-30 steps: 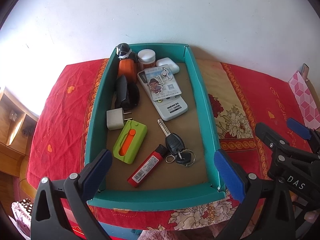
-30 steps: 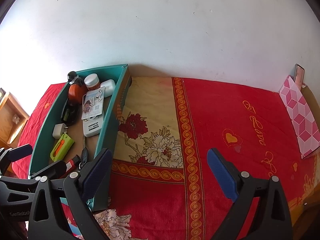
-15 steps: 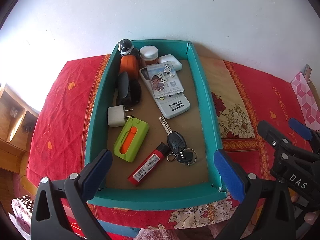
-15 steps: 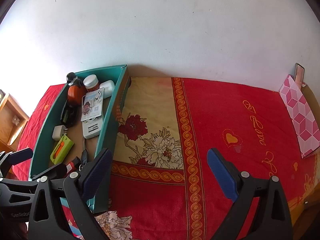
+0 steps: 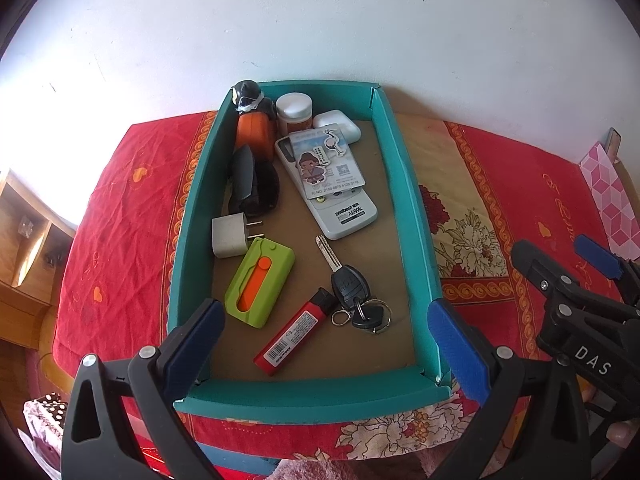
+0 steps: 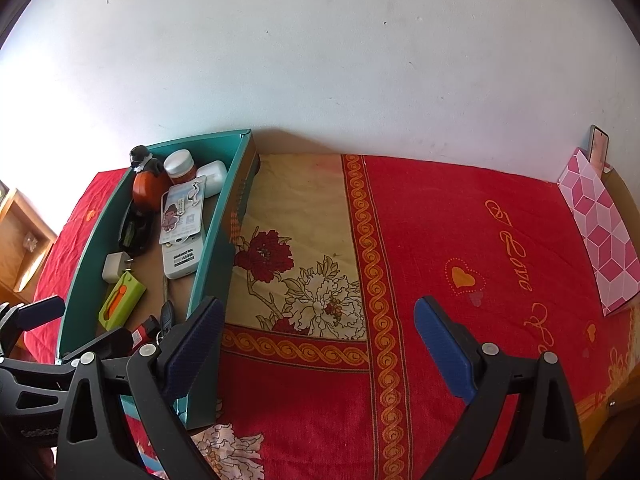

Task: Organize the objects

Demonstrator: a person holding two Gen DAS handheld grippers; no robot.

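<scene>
A: Where are the left tongs?

B: Low in the left wrist frame, spread wide and holding nothing, over the near end of the teal box.

A: What lies between the pads?

B: A red lighter at centre, a green case to its left and a car key with its ring to the right. Higher up sit a white plug, a grey remote with a card on it, a black case, an orange figure, a jar and a white earbud case at the far wall.

A: And the right tongs?

B: Also wide open and empty, low in the right wrist frame over the red cloth. The box stands at their left, and a pink bag at the right edge.
</scene>
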